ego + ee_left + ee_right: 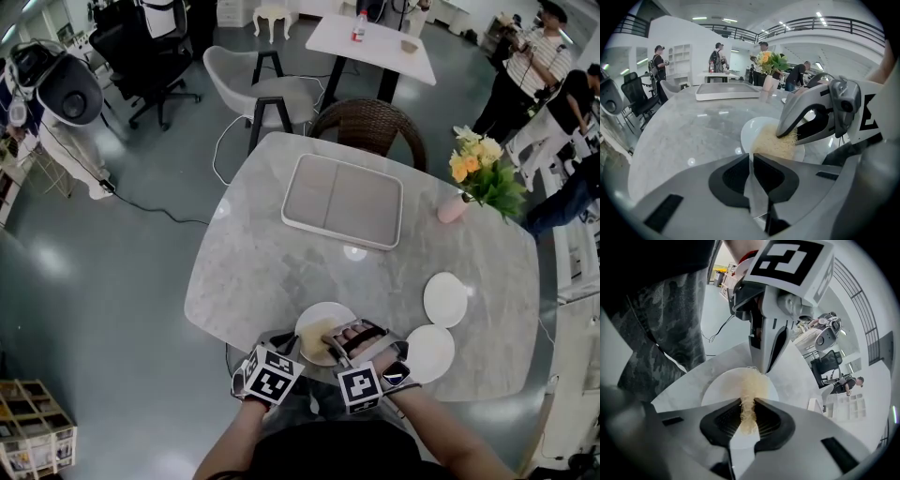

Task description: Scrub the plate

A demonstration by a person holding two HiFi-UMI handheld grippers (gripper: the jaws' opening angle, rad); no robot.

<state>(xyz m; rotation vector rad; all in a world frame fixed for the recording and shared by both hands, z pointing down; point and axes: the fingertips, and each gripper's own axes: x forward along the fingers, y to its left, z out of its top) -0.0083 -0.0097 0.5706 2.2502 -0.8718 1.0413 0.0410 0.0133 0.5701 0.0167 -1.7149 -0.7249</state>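
A white plate (325,319) lies at the near edge of the marble table (262,244). My left gripper (296,345) is shut on the plate's near rim, which shows as a thin white edge between its jaws (751,157). My right gripper (340,337) is shut on a pale yellow fibrous scrubber (751,390) and presses it onto the plate (717,385). In the left gripper view the scrubber (772,143) spreads over the plate (752,129) under the right gripper's tips (786,134). The left gripper (765,367) stands at the plate's far rim in the right gripper view.
Two more white plates (445,298) (429,353) lie to the right. A grey tray (343,201) sits mid-table, and a pink vase of yellow flowers (454,208) stands at the right. A wicker chair (370,127) is behind the table. People stand at the back right.
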